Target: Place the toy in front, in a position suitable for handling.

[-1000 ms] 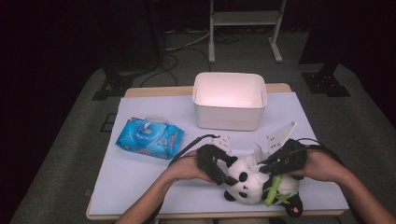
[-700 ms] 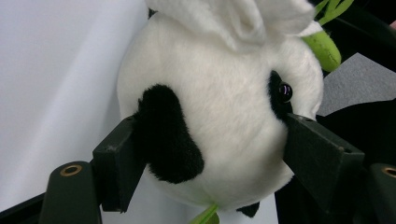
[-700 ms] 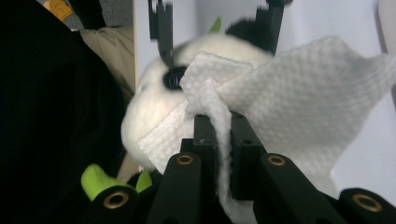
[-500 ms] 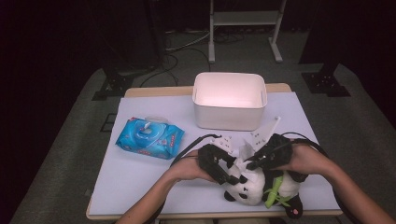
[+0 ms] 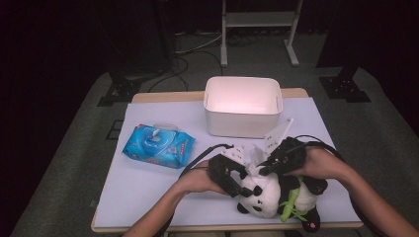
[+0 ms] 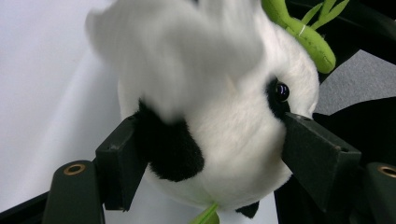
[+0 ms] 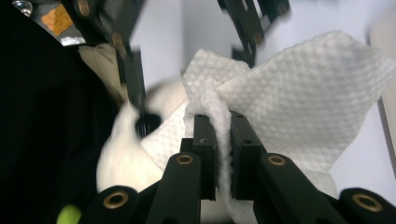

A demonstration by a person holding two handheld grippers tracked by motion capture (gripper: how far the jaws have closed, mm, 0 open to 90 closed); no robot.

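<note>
Wet-wipe pack [image 5: 158, 146] lies at the table's left, well apart from the work. Left gripper [image 5: 236, 178] clamps the panda toy [image 5: 269, 195] by its head at the near edge, jaws set wide against both cheeks, having just closed in. Right gripper [image 5: 269, 165] has its jaws pinched narrow on a white wipe [image 7: 299, 107] over the head. White bin [image 5: 243, 106] stands beyond. Recommendation: hold the head steady and wipe in short, light strokes.
</note>
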